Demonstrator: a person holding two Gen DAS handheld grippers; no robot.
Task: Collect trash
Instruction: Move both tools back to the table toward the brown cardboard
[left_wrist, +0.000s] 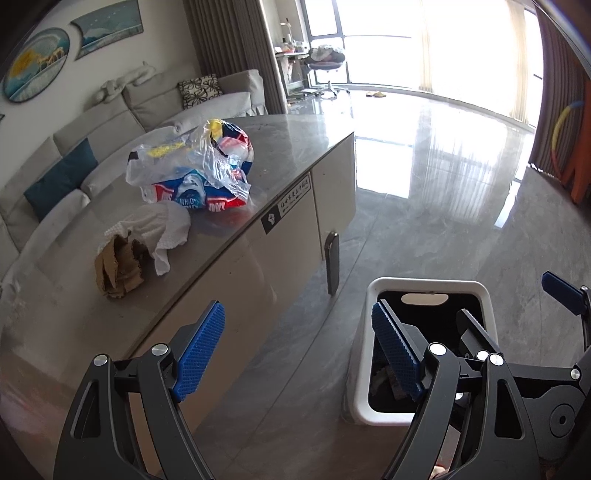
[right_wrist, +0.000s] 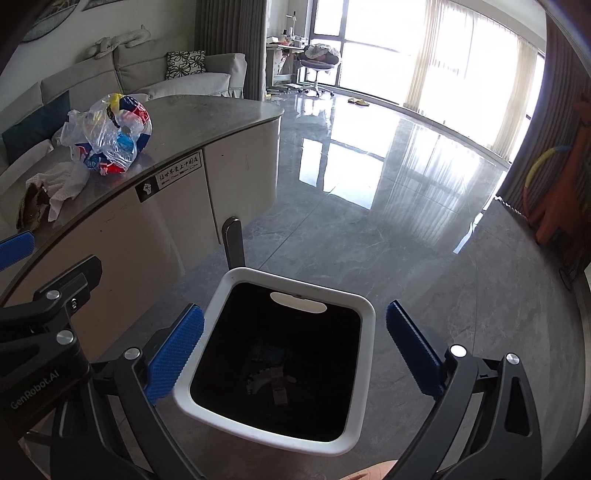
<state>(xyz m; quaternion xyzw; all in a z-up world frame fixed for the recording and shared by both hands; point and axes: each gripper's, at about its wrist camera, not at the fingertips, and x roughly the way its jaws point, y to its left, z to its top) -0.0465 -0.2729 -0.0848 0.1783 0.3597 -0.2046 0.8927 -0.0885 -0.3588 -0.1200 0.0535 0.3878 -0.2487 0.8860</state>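
A white trash bin (right_wrist: 364, 325) with a black liner stands on the floor beside the counter; a few scraps lie at its bottom (right_wrist: 271, 382). My right gripper (right_wrist: 295, 349) hangs open above its mouth, nothing between the blue pads. On the grey counter (left_wrist: 288, 136) lie a clear plastic bag over red-blue wrappers (left_wrist: 192, 166), a crumpled white paper towel (left_wrist: 162, 229) and crumpled brown paper (left_wrist: 118, 266). My left gripper (left_wrist: 299, 354) is open and empty over the counter's edge, short of the trash, with the bin (left_wrist: 364, 350) at its right.
A dark table leg (right_wrist: 233, 242) stands just behind the bin. A grey sofa (left_wrist: 110, 122) with cushions runs behind the counter. Glossy grey floor (right_wrist: 388, 221) stretches toward bright windows. An orange object and a hoop (right_wrist: 546, 184) lean at the right wall.
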